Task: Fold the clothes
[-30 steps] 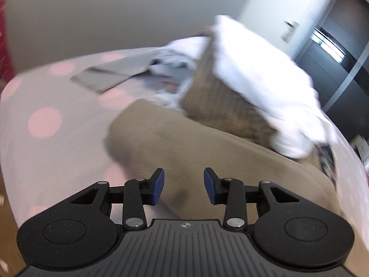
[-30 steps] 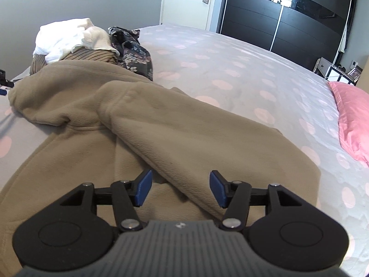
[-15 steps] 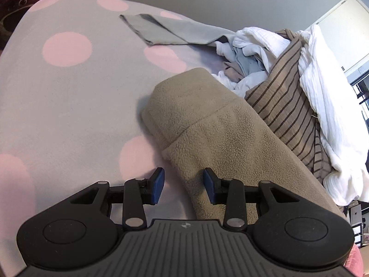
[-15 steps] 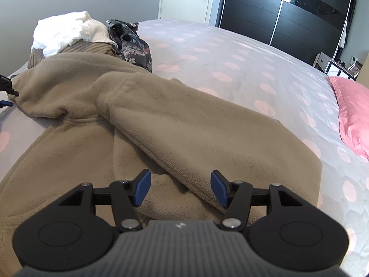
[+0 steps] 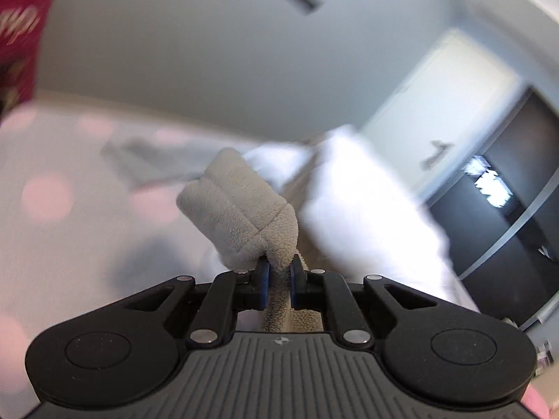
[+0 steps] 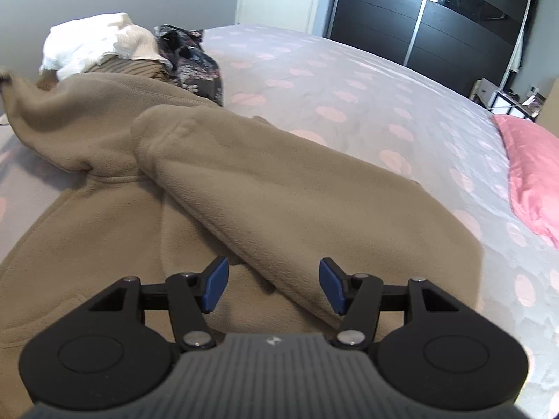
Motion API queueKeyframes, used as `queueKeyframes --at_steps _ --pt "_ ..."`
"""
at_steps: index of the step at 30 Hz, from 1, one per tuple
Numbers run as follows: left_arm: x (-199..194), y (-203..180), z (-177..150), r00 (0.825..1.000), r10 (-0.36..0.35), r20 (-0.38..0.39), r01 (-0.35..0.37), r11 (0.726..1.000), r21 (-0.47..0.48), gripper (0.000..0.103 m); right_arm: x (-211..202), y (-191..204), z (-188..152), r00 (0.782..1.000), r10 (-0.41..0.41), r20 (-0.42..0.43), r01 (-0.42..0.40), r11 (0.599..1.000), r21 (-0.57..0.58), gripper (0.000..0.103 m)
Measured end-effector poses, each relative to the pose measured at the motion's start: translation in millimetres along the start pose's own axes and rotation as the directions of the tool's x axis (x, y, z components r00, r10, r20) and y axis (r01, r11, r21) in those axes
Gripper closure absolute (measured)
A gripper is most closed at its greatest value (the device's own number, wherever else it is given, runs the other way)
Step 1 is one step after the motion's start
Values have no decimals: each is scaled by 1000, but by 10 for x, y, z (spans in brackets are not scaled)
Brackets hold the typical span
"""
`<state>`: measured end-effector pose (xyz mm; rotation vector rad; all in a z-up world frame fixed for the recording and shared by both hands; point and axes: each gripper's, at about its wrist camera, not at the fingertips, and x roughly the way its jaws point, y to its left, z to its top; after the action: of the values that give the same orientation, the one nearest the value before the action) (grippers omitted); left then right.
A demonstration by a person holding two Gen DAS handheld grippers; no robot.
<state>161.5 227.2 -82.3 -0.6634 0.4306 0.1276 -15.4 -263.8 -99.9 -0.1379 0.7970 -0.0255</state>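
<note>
Left hand-held gripper (image 5: 278,281): jaws have just been closing and now pinch a fold of the tan fleece garment (image 6: 265,188), w/ the sleeve cuff (image 5: 237,206) bunched up and standing just past the blue pads (image 5: 264,279), lifted clear of the bed (image 6: 349,80). Rest of the left view is motion-blurred: pink-dotted grey cover below the cuff, a white heap right behind it, wall and a dark wardrobe further off. Right hand-held gripper (image 6: 274,286): jaws roughly half open, nothing between the pads, hovering over the fleece where the near sleeve, folded diagonally across the body, runs under them; can't tell if the pads touch cloth. The fleece lies spread on the bed, body toward the near left, folded sleeve crossing from centre to lower right, the other sleeve stretching to the far left edge, where it rises toward a blurred dark bit of the left gripper. Just beyond the fleece at upper left sits the clothes pile (image 6: 101,49): white items on top, a brown striped piece under them, and a dark floral garment (image 6: 192,59) beside it, touching the fleece's far edge. Pink pillow (image 6: 531,178) at the right, well apart from the fleece. Farthest back: pale door, black wardrobe (image 6: 426,17).
</note>
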Motion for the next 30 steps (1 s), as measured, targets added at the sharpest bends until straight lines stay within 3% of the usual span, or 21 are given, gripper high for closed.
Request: queueKeyframes --at_steps 4,8,15,21,26,30 --pt "-445 -579 142 986 -155 55 148 982 118 95 -80 -194 69 1000 -21 5 21 997 78 42" --pt "-819 -1265 192 947 -319 45 297 917 266 95 -195 -417 132 999 -46 15 43 986 164 42" --pt "-1180 -2564 -323 872 -471 -132 466 718 517 95 -364 -773 102 997 -78 14 71 961 268 42" --pt "-1165 -3472 -1141 794 -513 -325 593 537 600 95 -415 -1046 -59 994 -106 -10 103 938 330 42" --pt "-1092 -3859 -1852 715 -500 -489 692 406 597 96 -369 -1291 -195 991 -126 -50 135 917 374 42" --pt "-1017 -3909 -2488 654 -431 -621 754 312 578 96 -284 -1501 -304 987 -130 -91 157 892 423 43"
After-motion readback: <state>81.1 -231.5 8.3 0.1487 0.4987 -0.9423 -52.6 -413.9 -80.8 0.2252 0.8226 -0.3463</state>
